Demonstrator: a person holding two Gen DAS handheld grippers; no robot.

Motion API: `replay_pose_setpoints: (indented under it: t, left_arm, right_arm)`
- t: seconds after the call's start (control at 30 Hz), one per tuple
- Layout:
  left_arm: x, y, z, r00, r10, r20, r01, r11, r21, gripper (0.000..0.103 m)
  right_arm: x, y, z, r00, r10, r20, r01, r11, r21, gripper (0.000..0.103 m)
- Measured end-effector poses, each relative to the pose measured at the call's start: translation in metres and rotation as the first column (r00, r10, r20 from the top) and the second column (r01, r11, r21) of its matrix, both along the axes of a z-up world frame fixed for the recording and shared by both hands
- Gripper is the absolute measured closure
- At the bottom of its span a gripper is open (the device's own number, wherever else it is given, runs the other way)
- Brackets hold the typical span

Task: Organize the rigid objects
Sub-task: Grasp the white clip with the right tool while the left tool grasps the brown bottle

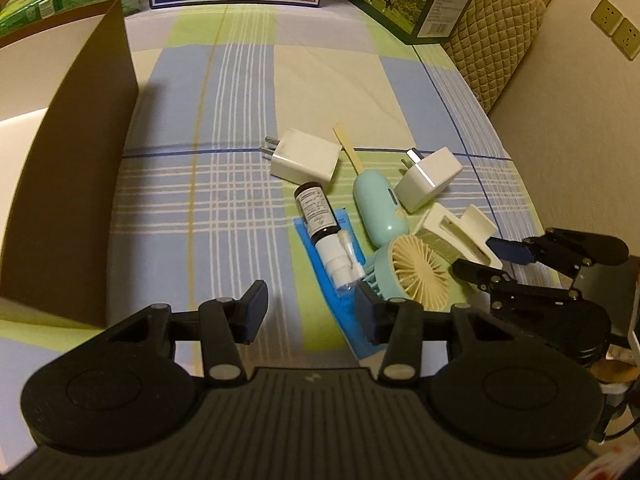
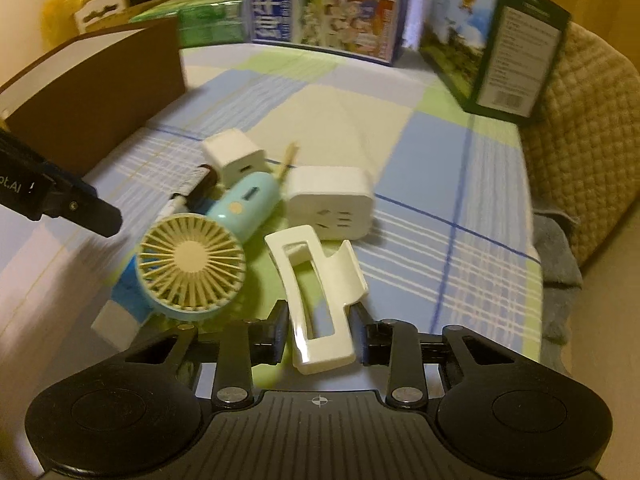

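Your right gripper [image 2: 319, 336] is clamped on the hair claw [image 2: 316, 292]; your left gripper [image 1: 312, 312] gapes empty (everything else unsorted ahead).

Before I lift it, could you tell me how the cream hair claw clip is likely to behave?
The hair claw clip looks like glossy hard plastic, so probably stiff, light and a bit slippery. Squeezed between the right gripper pads, it could spring open or twist.

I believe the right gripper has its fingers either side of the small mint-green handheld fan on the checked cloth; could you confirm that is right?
Not quite: the right gripper brackets the cream rectangular plastic hair claw clip, not the small mint-green handheld fan, which lies beside it on the checked cloth. The right wrist view shows this.
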State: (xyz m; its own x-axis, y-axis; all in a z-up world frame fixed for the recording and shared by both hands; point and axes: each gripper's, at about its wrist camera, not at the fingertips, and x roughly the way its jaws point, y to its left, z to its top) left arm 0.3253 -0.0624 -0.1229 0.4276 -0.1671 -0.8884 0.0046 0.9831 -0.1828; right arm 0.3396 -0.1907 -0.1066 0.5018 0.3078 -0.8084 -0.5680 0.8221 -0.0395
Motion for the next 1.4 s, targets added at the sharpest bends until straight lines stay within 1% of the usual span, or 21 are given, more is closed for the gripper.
replay_pose_setpoints:
  t: [0.2,0.3,0.37,0.53,0.63,0.7,0.77,0.8,0.83,0.97,1.1,1.17,1.27,1.4]
  left_arm:
    - [0.015,-0.004,-0.004,1.0,-0.01,-0.01,0.009,1.0,-0.023,0.061]
    - [0.023,-0.007,-0.008,1.0,-0.009,-0.017,0.008,0.999,-0.041,0.061]
    - [0.029,-0.009,-0.011,1.0,-0.004,-0.022,0.003,0.999,-0.038,0.061]
    - [0.043,-0.011,-0.021,0.999,0.014,-0.046,-0.016,0.999,-0.046,0.063]
    - [0.05,-0.015,-0.027,0.998,0.014,-0.058,-0.016,0.999,-0.034,0.063]
    - [0.053,-0.016,-0.031,0.997,0.015,-0.07,-0.017,0.999,-0.029,0.065]
    - [0.055,-0.016,-0.035,0.997,0.018,-0.077,-0.02,1.0,-0.022,0.069]
    - [0.055,-0.015,-0.036,0.997,0.016,-0.079,-0.017,1.0,-0.018,0.073]
    - [0.055,-0.014,-0.037,0.997,0.009,-0.078,-0.01,1.0,-0.011,0.08]
    - [0.054,-0.003,-0.036,0.997,-0.023,-0.072,0.022,1.0,-0.004,0.087]
    - [0.047,0.009,-0.036,0.997,-0.038,-0.066,0.04,0.999,0.02,0.087]
    - [0.045,0.015,-0.037,0.997,-0.035,-0.068,0.036,0.999,0.015,0.085]
    - [0.045,0.017,-0.036,0.998,-0.035,-0.06,0.036,0.999,0.03,0.083]
    - [0.052,0.019,-0.036,0.998,-0.04,-0.053,0.041,0.999,0.034,0.083]
  right_arm:
    - [0.002,-0.022,0.003,0.989,-0.149,0.001,0.149,0.989,-0.005,0.073]
    - [0.005,-0.032,0.005,0.98,-0.198,-0.006,0.198,0.98,0.001,0.073]
    - [0.006,-0.037,0.006,0.977,-0.214,-0.007,0.214,0.977,0.001,0.073]
    - [0.007,-0.041,0.008,0.972,-0.233,-0.011,0.233,0.972,0.008,0.073]
    - [0.008,-0.041,0.007,0.972,-0.237,-0.012,0.237,0.971,0.013,0.073]
    - [0.008,-0.041,0.008,0.971,-0.238,-0.014,0.238,0.971,0.014,0.073]
    - [0.009,-0.041,0.007,0.971,-0.24,-0.018,0.24,0.971,0.018,0.073]
    - [0.01,-0.041,0.007,0.97,-0.241,-0.02,0.241,0.97,0.02,0.073]
    - [0.01,-0.042,0.008,0.97,-0.242,-0.023,0.243,0.97,0.022,0.073]
    - [0.012,-0.042,0.008,0.969,-0.244,-0.032,0.245,0.969,0.026,0.072]
    - [0.013,-0.042,0.008,0.97,-0.239,-0.034,0.24,0.971,0.022,0.068]
    - [0.013,-0.041,0.008,0.971,-0.235,-0.032,0.236,0.972,0.017,0.063]
    - [0.014,-0.041,0.008,0.972,-0.234,-0.026,0.234,0.972,0.014,0.057]
    - [0.015,-0.043,0.01,0.972,-0.235,-0.018,0.236,0.972,0.012,0.054]
